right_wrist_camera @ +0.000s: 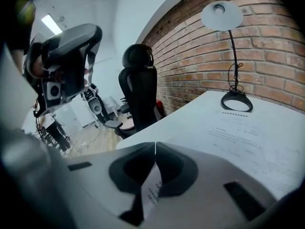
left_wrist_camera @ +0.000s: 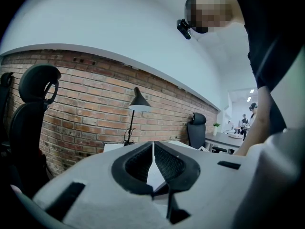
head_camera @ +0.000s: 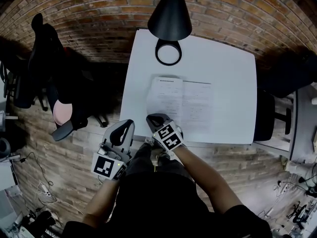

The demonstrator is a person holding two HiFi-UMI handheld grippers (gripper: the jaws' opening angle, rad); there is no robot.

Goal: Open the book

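Book (head_camera: 181,105) lies open and flat at the middle of the white bench (head_camera: 233,68), two pale printed pages with a centre fold. Its near edge sits close to the bench's lower edge. There is bare bench to the right of the book and a narrower strip to its left.

Lamp (head_camera: 169,14) stands at top centre with a black cone shade. Its black ring base (head_camera: 168,52) is just above the book's top edge and apart from it.

Right claw (head_camera: 151,118) is at the book's lower left corner, over the bench edge. In its own view the tips (right_wrist_camera: 155,144) meet, and a printed page shows through the gap behind them. I can't tell if it touches the paper.

Left claw (head_camera: 128,124) is at lower left, just off the bench corner and over the floor. It is closed tip to tip (left_wrist_camera: 153,144) and empty.

Both claws have smooth grey shells, dark ribbed pads and a marker cube at the back.

A black office chair (head_camera: 47,63) stands at left, well apart from the bench. Another dark chair (head_camera: 270,118) is tight against the right edge. The brick wall (head_camera: 99,9) runs along the top, behind the lamp.
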